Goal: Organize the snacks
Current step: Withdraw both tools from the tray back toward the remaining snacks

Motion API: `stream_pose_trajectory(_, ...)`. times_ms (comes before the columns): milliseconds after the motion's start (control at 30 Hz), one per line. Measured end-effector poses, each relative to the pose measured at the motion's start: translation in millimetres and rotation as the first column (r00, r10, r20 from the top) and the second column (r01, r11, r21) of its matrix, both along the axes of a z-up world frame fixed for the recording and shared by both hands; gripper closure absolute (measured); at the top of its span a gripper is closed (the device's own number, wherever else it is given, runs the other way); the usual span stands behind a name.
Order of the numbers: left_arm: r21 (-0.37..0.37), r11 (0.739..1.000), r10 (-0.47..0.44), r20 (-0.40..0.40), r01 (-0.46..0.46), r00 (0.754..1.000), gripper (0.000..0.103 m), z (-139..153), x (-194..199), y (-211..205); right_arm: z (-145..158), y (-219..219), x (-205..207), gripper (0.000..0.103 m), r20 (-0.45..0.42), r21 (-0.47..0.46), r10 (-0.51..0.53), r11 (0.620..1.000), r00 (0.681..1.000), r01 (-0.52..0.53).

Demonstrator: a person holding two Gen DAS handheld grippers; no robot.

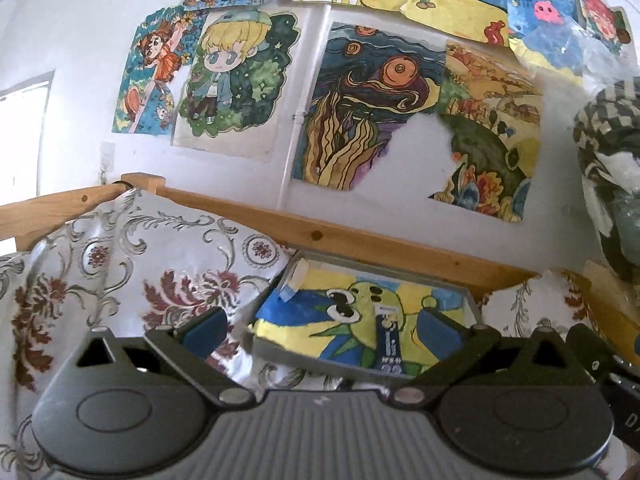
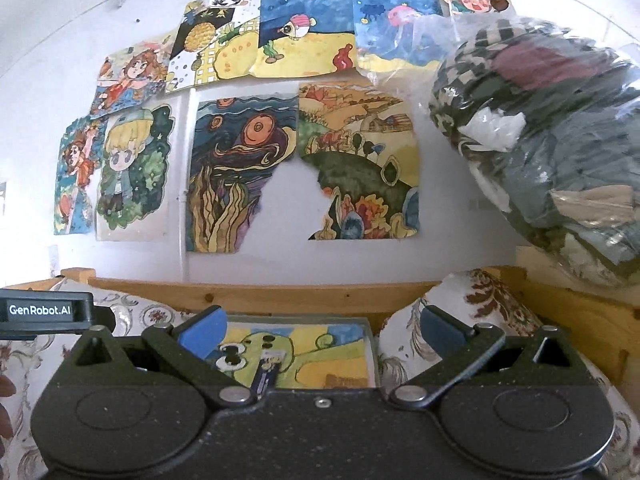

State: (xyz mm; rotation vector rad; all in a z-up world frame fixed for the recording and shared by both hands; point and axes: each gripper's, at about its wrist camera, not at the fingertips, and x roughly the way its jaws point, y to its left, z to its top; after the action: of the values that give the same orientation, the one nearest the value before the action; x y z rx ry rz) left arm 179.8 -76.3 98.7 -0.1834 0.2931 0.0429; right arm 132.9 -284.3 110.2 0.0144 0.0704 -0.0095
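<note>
Biggest thing in both views is the white wall (image 1: 400, 168) plastered with colourful kid-style drawings (image 1: 360, 108). Off to the right there's a fat clear plastic bag of clothes (image 2: 560, 140) bulging in above the wooden rail (image 1: 360, 240). Below the rail, a floral-patterned cloth (image 1: 120, 264) covers the surface. Sitting on it against the rail is a shallow grey tray (image 1: 472, 300) lined with a yellow-and-blue cartoon painting. The only snack I can spot is one small dark-blue packet (image 1: 390, 340) lying in that tray, roughly centre. Left gripper (image 1: 320, 332) hangs in front of the tray, tongs spread wide, holding nothing. Right gripper (image 2: 322, 330) is the same deal: blue pads well apart, empty, with the packet between and below them.
</note>
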Motion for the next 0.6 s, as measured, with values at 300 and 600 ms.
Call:
stream_pose_trajectory(300,0.014,1.000,-0.022,0.023,0.022,0.999,0.000,-20,-48,10,-20,6,-49,0.001,-0.023,-0.007,-0.012,1.000,1.000,0.012)
stream_pose_trajectory(600,0.052,0.998,-0.039,0.013,0.038,0.999,0.000,-38,-82,19,-37,6,-89,0.001,-0.075,0.023,-0.041,0.999,0.996,0.043)
